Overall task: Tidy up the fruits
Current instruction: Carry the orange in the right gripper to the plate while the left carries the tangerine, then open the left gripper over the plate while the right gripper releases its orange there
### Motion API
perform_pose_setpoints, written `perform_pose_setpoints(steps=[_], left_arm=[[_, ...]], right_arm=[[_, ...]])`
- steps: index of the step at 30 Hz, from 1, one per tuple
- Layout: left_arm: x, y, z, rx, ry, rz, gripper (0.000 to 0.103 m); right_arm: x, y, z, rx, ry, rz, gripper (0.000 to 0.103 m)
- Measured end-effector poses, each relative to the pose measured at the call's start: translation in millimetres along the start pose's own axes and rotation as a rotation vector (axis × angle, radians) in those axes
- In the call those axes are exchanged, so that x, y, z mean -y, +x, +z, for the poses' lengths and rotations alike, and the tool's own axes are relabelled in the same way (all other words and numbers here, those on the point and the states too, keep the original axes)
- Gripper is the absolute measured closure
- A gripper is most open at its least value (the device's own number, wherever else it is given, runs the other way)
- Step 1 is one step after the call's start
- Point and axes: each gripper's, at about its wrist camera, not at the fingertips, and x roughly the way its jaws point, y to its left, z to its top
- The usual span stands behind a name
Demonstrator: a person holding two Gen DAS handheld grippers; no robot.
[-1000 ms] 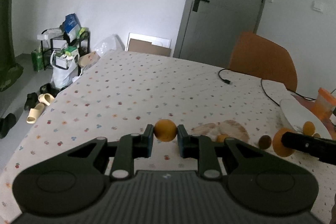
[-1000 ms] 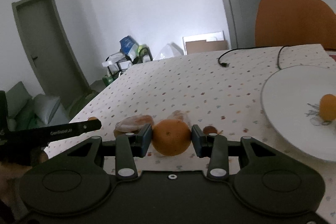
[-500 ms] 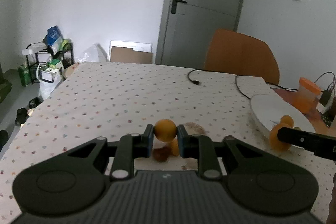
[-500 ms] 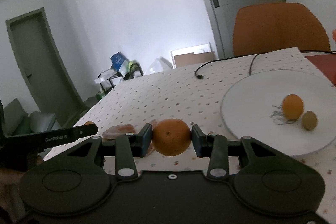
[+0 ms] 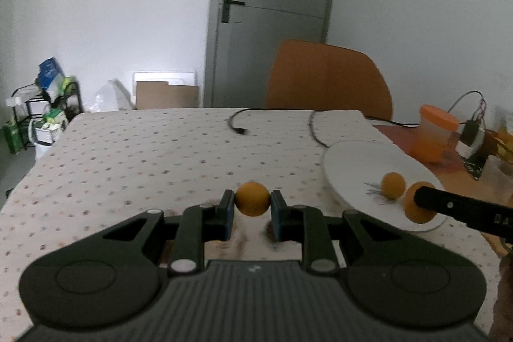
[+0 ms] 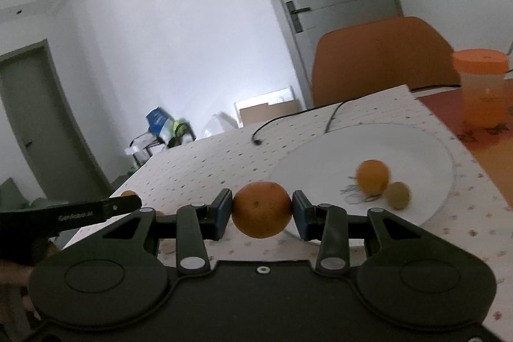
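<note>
My left gripper [image 5: 252,203] is shut on a small orange fruit [image 5: 252,198] and holds it above the dotted tablecloth, left of the white plate [image 5: 349,159]. My right gripper [image 6: 261,209] is shut on a large orange [image 6: 261,209] and holds it above the plate's near left rim [image 6: 416,146]. On the plate lie a small orange fruit [image 6: 372,176] and a greenish-brown fruit [image 6: 397,195]. In the left wrist view the right gripper's finger [image 5: 461,210] and its orange [image 5: 416,207] show over the plate's near edge, beside the small orange fruit [image 5: 393,184].
An orange-lidded cup [image 6: 481,85] stands right of the plate on a red mat. A black cable [image 5: 239,125] lies on the far table. An orange chair [image 5: 327,79] stands behind the table. A charger and wires [image 5: 471,133] sit at the far right.
Both grippers have moved right toward the plate with their fruits held. The right gripper's orange now hangs over the plate's rim. The fruits left on the cloth have dropped from view.
</note>
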Motion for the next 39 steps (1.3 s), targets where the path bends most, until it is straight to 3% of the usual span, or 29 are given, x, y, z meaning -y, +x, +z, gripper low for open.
perform_pose_setpoints(steps=[24,32,39], left_arm=[[93,52,9,-0.05,0.107,-0.147,0.081],[97,63,8,-0.068,0.094,-0.156,0.08],[81,51,11,-0.062,0.074,-0.122,0.077]], right_arm=[[59,-6,-8,0.052,0.08,-0.059,0.061],[63,-10,-11,0.057,0.092,-0.037,0.059],[70,-10,-11,0.051,0.105,-0.077,0.059]])
